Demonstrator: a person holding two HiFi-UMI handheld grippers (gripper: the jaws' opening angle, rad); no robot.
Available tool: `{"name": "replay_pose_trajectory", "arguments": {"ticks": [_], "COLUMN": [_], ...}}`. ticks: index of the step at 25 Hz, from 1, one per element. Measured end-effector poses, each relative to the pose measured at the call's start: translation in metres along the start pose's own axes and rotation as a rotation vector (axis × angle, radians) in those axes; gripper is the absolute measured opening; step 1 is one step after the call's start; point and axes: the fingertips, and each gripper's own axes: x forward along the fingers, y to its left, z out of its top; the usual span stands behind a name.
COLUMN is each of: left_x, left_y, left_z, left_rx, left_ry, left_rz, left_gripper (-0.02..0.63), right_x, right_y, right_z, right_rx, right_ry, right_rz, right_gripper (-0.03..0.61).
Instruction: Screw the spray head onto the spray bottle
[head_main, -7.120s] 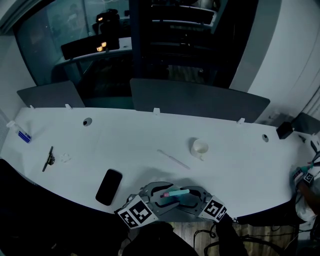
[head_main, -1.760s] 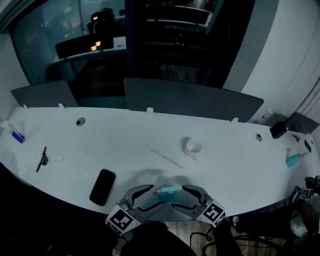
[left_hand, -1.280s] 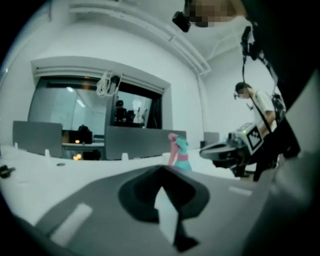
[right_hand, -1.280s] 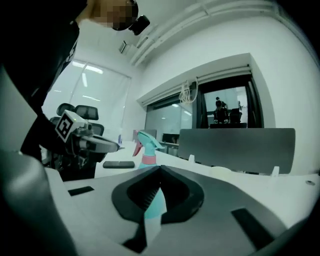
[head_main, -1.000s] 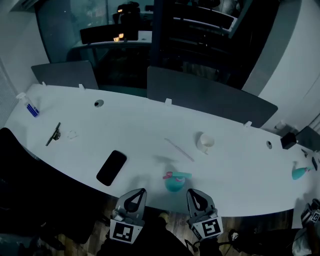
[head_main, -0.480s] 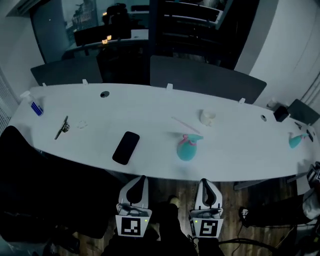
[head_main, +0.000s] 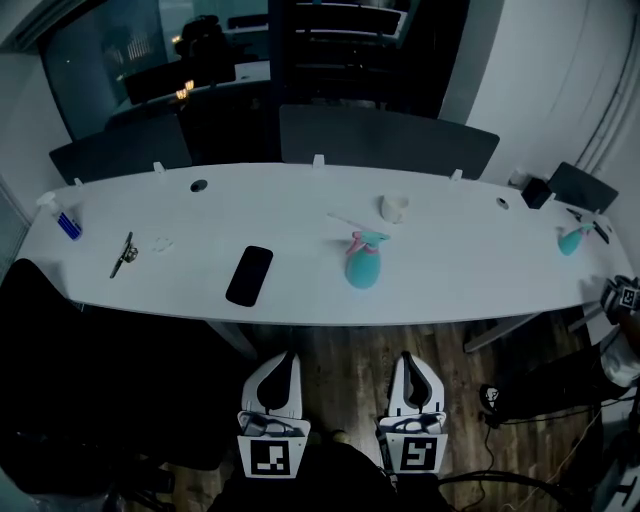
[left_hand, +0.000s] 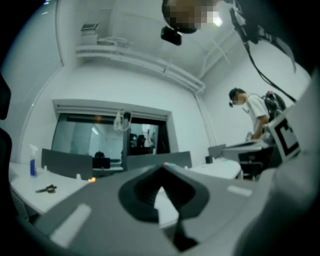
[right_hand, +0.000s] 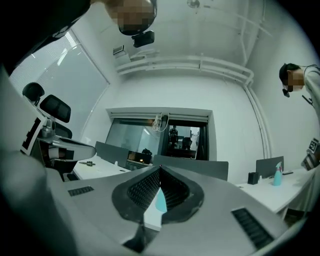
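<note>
Two grippers are seen at the bottom of the head view, the left gripper (head_main: 282, 358) and the right gripper (head_main: 408, 358), both clamped tight with nothing caught between the jaws. Well apart from them, up in the middle of the frame, the spray bottle (head_main: 361, 266) is stood upright on the table (head_main: 470, 290), long axis vertical, and the pink spray head (head_main: 366, 239) looks already seated on top. It is placed between the two, nearer the right gripper. A white cup (head_main: 393, 208) is set just beyond; its contents cannot be told.
</note>
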Motion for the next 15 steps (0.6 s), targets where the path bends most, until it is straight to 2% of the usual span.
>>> {"name": "replay_pose_trajectory", "arguments": {"ticks": [5,10,15], "left_x": [-0.003,-0.007,-0.008], "left_y": [-0.009,-0.02,-0.029], "left_z": [0.015,0.024,0.034], "left_rx": [0.02,-0.023,0.055], "left_ry": [-0.037,-0.051,-0.071], "left_rz": [0.022,0.034,0.016], "left_gripper": [0.003,0.002,0.002], "right_x": [-0.006,-0.011,-0.02], "right_y": [-0.004,-0.007,-0.01], "right_z": [0.005,0.013,0.013], "right_rx": [-0.005,0.002,-0.003], "right_ry": [-0.007,-0.027,-0.033], "right_rz": [0.027,0.044,0.049], "right_gripper": [0.006,0.006,0.006]}}
